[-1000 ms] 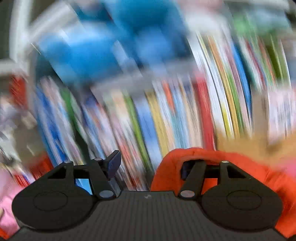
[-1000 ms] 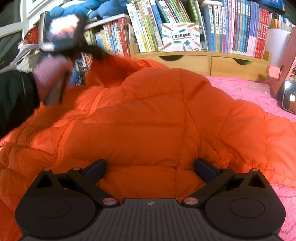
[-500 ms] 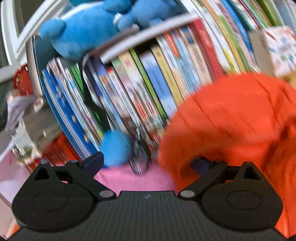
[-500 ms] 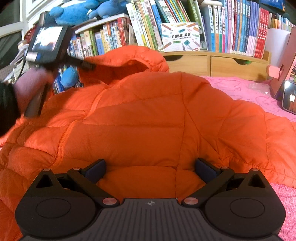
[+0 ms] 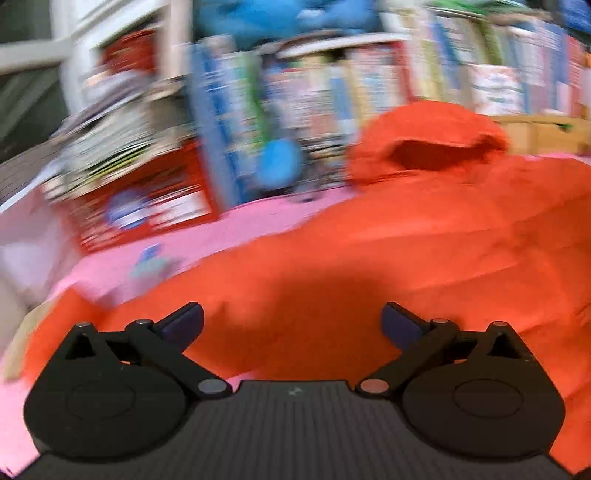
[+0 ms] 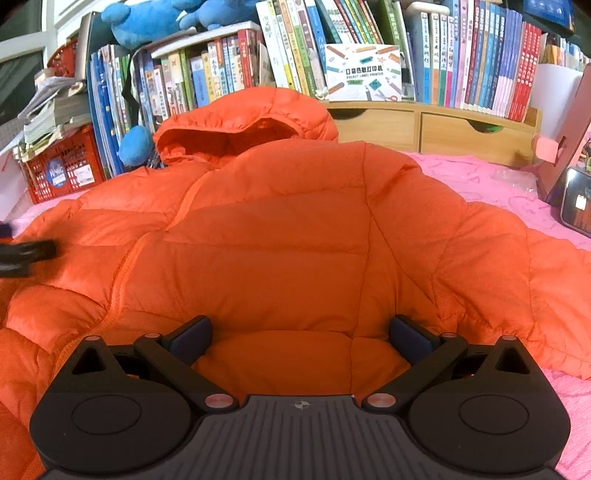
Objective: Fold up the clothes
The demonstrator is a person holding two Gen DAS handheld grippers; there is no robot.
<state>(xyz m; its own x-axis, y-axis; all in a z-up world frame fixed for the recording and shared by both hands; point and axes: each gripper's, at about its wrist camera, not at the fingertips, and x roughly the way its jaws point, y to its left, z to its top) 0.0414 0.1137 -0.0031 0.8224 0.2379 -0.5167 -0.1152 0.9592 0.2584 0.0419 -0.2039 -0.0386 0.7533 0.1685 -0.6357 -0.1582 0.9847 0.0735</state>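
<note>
Nearest of all, over the near hem of the orange puffer jacket (image 6: 295,229), the right tongs (image 6: 301,338) hang pointing down at a slant, fingers spread wide. A puffed fold of the hem bulges up between the blue pads (image 6: 192,338), but whether they press on it I cannot tell; nothing looks pinched or lifted.

Over to the left, the left tongs (image 5: 291,321) hang low above the jacket's left side, also tilted downward. Their jaws have just been opening and now stand as wide as they go, with only orange fabric lying beneath the gap and nothing caught between the pads. That view is smeared with blur. From the right-hand view only a dark, blurred tip of the left tongs (image 6: 26,254) pokes in at the left edge, just above the left sleeve; the hand carrying them is out of sight.

The jacket itself lies spread flat across the pink bedspread (image 6: 491,173), sleeves out to either side, its seam running up the left part of the chest. Farther back its hood (image 6: 243,122) stands puffed up, opening toward us.

Beyond the hood, a red crate (image 6: 62,170) sits at the far left under a heap of papers, and a wooden drawer unit (image 6: 436,125) at the far right. Rows of books (image 6: 480,55) fill the back, with a blue plush toy (image 6: 147,22) lying on top of the left stack.
</note>
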